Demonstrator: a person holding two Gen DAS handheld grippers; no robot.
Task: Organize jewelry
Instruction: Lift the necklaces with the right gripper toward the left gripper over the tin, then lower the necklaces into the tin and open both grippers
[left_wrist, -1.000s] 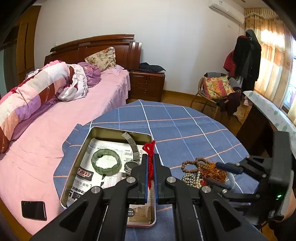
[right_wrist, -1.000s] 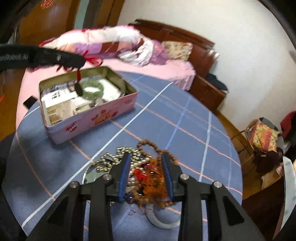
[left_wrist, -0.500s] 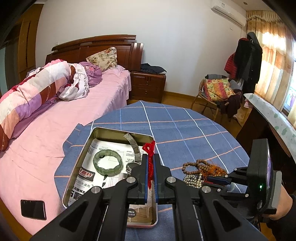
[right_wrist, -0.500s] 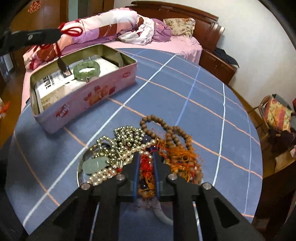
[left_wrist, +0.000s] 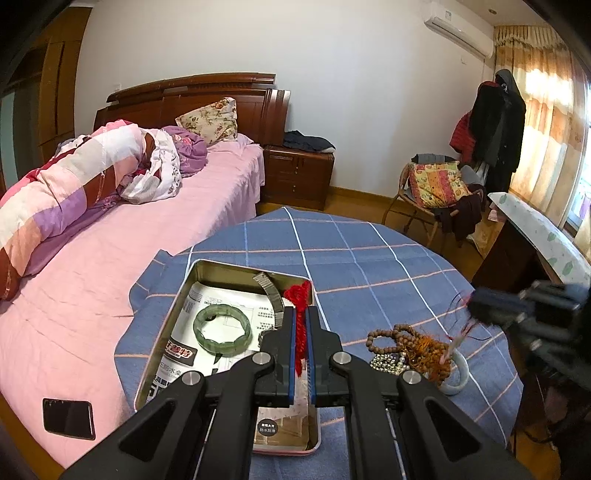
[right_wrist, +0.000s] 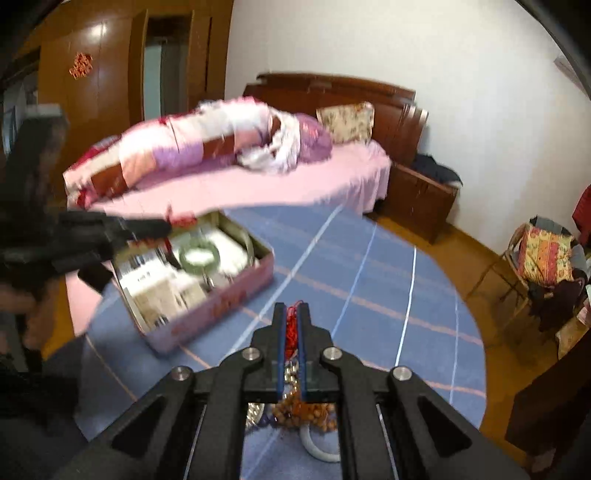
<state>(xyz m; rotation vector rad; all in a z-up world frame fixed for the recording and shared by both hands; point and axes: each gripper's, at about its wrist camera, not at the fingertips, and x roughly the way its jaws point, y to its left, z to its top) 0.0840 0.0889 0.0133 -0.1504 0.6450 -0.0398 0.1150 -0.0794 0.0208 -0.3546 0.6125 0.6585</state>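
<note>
Left wrist view: the left gripper (left_wrist: 301, 334) is clamped on a red knotted cord (left_wrist: 298, 302), held above an open tin (left_wrist: 168, 328) on the blue checked desk (left_wrist: 369, 258). Inside the tin lie a green bangle (left_wrist: 222, 329) and a metal watch band (left_wrist: 271, 295). A pile of beads (left_wrist: 410, 345) sits to the right.

Right wrist view: the right gripper (right_wrist: 291, 325) pinches thin red string (right_wrist: 291, 325), raised over the desk, beads below it.
</note>
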